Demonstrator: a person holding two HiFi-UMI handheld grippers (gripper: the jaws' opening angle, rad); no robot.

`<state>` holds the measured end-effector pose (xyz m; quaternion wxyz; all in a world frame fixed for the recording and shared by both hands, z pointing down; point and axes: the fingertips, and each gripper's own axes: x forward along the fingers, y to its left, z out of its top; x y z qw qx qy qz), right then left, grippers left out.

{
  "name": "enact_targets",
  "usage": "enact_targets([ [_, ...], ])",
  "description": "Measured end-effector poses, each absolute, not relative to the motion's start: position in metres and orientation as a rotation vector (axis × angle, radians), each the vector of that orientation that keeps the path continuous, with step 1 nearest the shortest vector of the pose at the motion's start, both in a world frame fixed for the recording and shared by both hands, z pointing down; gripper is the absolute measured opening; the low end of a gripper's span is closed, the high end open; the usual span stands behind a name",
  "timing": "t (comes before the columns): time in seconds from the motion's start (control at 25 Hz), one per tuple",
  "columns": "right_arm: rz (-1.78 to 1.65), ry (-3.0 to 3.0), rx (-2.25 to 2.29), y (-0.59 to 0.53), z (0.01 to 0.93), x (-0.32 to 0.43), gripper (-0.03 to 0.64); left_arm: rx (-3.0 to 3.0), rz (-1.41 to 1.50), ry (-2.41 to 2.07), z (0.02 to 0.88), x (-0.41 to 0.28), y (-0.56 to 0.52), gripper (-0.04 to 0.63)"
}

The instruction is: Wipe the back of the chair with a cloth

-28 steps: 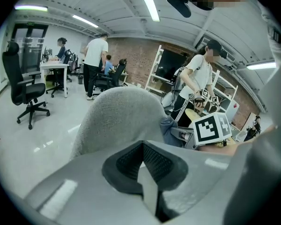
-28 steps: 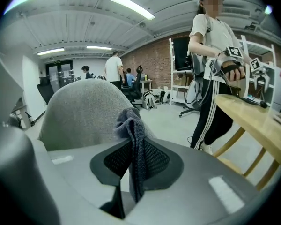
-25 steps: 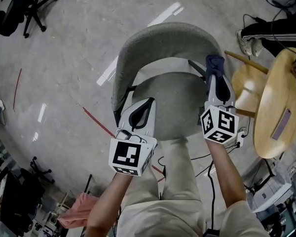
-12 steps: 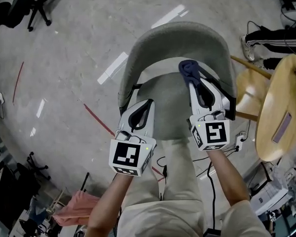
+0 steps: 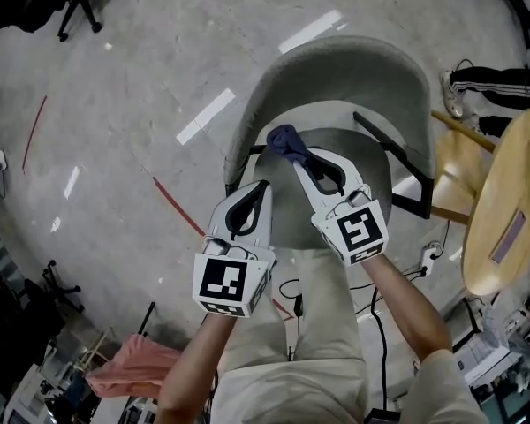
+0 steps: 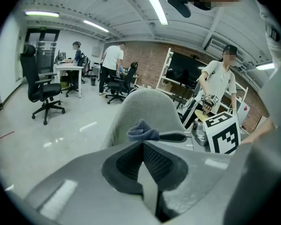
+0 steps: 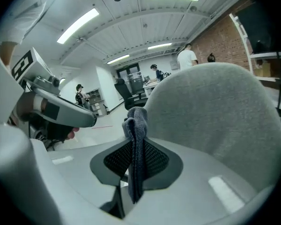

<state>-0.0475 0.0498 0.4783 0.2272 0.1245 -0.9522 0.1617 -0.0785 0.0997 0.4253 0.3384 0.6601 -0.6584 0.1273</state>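
**Cloth [image 5: 283, 138] at the near end of the chair back [image 5: 336, 69]**

Your right gripper [image 5: 293, 153] has its jaws closed on the cloth, and a fold hangs down between them. The chair back lies just ahead and to the right of those jaws, with its long curve running crosswise to them. Contact cannot be made out. Your left gripper [image 5: 261, 188] sits beside and behind, jaws closed on nothing. The right gripper is nearer, so the wipe likely runs rightward along the curve.

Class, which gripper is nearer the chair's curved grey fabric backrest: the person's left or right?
Right. The right gripper, shut on a dark blue cloth, is at the backrest's inner left side; the left gripper, shut and empty, sits back over the seat's front.
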Motion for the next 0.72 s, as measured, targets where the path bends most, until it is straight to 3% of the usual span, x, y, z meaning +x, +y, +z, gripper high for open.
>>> enact_targets([
  [0.28, 0.429, -2.622, 0.151, 0.077, 0.493, -0.083, 0.075, 1.697, 0.344, -1.725, 0.432, -0.088, 0.111, 0.0],
  [0.72, 0.49, -2.612, 0.228, 0.056, 0.515, -0.11, 0.075, 1.696, 0.347, -1.732, 0.437, -0.092, 0.111, 0.0],
])
